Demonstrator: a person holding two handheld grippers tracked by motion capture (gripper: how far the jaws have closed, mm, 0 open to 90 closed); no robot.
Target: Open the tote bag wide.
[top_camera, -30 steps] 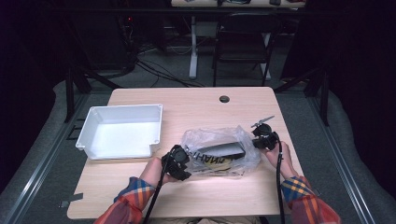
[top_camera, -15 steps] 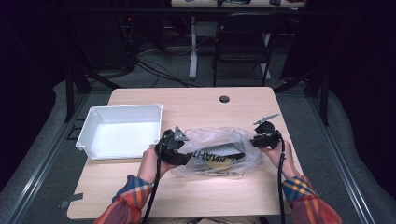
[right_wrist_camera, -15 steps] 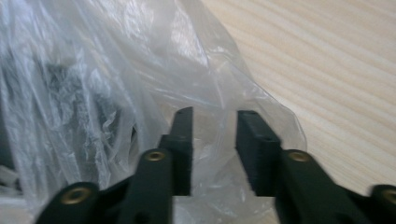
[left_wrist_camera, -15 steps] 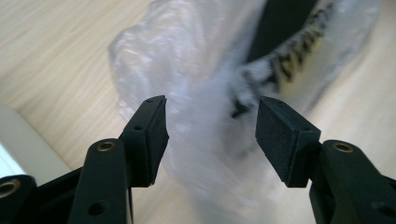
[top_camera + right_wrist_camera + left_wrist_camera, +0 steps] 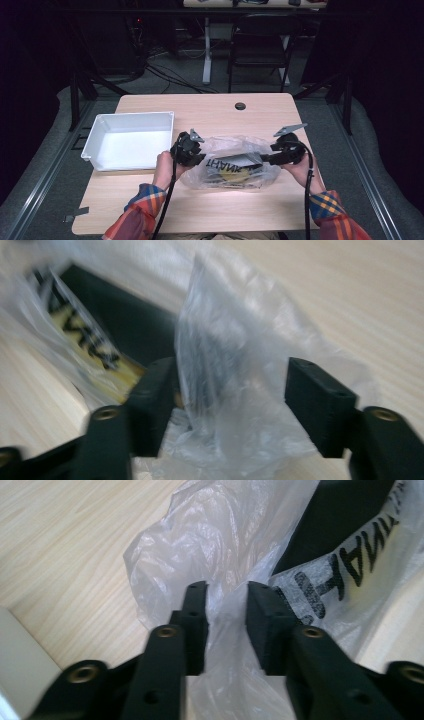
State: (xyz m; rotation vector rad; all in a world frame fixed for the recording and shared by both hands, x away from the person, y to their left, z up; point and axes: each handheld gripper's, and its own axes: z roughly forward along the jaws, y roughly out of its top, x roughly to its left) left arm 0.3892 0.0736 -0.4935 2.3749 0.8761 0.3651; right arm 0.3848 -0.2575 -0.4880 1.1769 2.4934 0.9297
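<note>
A crumpled clear plastic bag [image 5: 230, 162] with black lettering lies on the wooden table, with a flat black item [image 5: 239, 160] and something yellow inside it. My left gripper [image 5: 199, 156] is at the bag's left edge. In the left gripper view its jaws [image 5: 227, 587] stand open around a fold of the plastic [image 5: 210, 545], with the black item [image 5: 345, 515] beyond. My right gripper [image 5: 265, 159] is at the bag's right edge, open wide [image 5: 232, 370], with a raised fold of plastic [image 5: 225, 340] between its jaws.
A white rectangular tray [image 5: 127, 120] sits on the table to the left of the bag, close to my left gripper. A dark round grommet [image 5: 240, 106] is near the table's far edge. A black chair [image 5: 260, 45] stands beyond the table.
My left gripper has moved away from the person, from the bag's front-left corner to its left edge. The right gripper has stayed at the right edge, and the bag has shifted slightly.
</note>
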